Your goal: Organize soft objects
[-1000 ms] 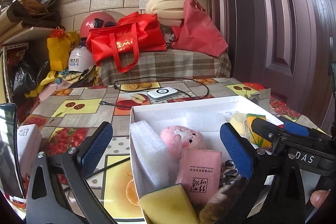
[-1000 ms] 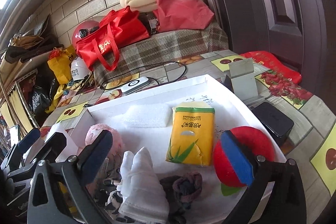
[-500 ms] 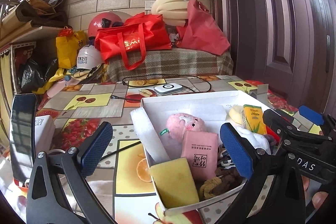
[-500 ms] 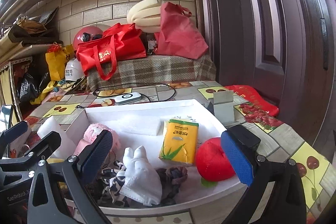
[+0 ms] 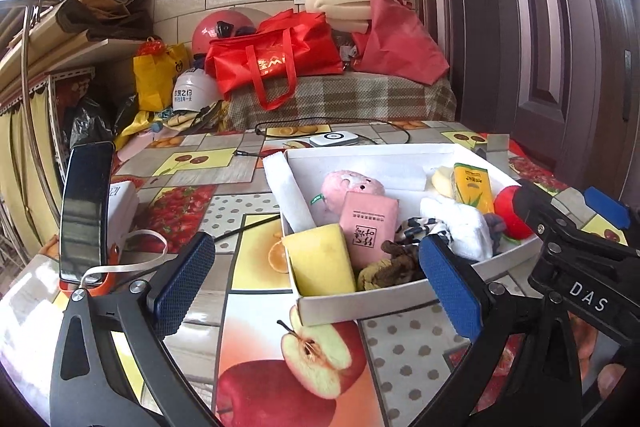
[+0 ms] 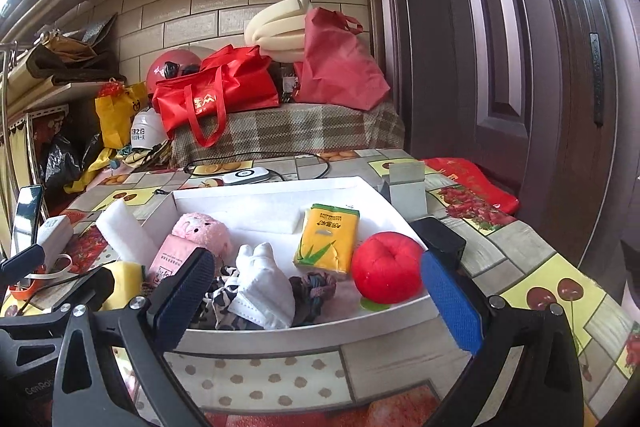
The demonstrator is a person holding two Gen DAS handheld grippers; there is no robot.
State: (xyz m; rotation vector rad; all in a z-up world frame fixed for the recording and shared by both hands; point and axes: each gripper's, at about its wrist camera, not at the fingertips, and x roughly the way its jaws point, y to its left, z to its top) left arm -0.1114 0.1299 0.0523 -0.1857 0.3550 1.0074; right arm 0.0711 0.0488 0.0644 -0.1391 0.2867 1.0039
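1. Left wrist view: the left gripper [image 5: 316,277] hangs above the fruit-patterned counter [image 5: 248,311], its blue-padded fingers [image 5: 182,281] spread wide and holding nothing. Between and beyond them sits the shallow white cardboard tray [image 5: 360,301], with a yellow sponge block [image 5: 320,259] and a pink tissue packet [image 5: 370,229] nearest the fingertips. The right gripper [image 5: 560,205] reaches in past the right finger.

2. Right wrist view: the right gripper [image 6: 316,291] is also spread and empty. Between its fingers [image 6: 450,301], inside the tray [image 6: 320,337], lie a white folded face mask [image 6: 260,293], a round red plush apple [image 6: 386,273] by the right finger and a yellow tissue pack [image 6: 328,237] beyond.
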